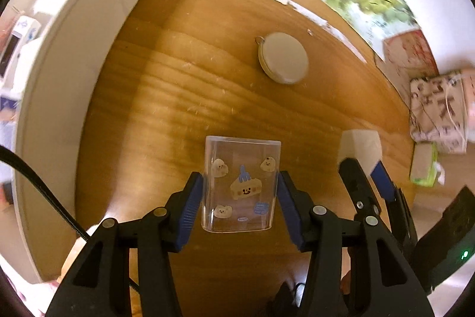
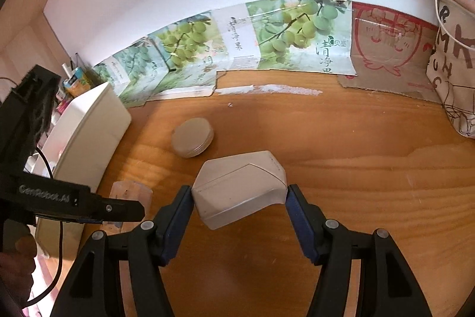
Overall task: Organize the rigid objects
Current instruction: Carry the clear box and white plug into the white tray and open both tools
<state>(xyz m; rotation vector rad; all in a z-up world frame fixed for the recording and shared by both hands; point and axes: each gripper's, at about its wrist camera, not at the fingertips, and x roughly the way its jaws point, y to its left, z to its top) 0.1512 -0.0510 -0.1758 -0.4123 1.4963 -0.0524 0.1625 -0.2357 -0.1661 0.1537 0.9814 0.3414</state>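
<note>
In the left wrist view my left gripper point(image 1: 240, 177) is shut on a clear plastic box point(image 1: 240, 168) with cartoon stickers, its blue pads pressed on the two sides above the wooden table point(image 1: 178, 85). My right gripper point(image 2: 240, 188) is shut on a white angular box point(image 2: 240, 183), gripped by its ends. That gripper point(image 1: 362, 165) and its white box point(image 1: 360, 143) also show at the right of the left wrist view. A round white case point(image 1: 283, 58) with a small ring lies on the table beyond both grippers; the right wrist view shows this case point(image 2: 193, 141) too.
A tall white bin point(image 1: 74, 49) stands along the left, also visible as the bin point(image 2: 89, 144) in the right wrist view. Grape-printed cardboard point(image 2: 282, 34) lines the wall at the back. A printed fabric bag point(image 2: 454, 64) and a tissue pack point(image 1: 424, 168) sit at the right.
</note>
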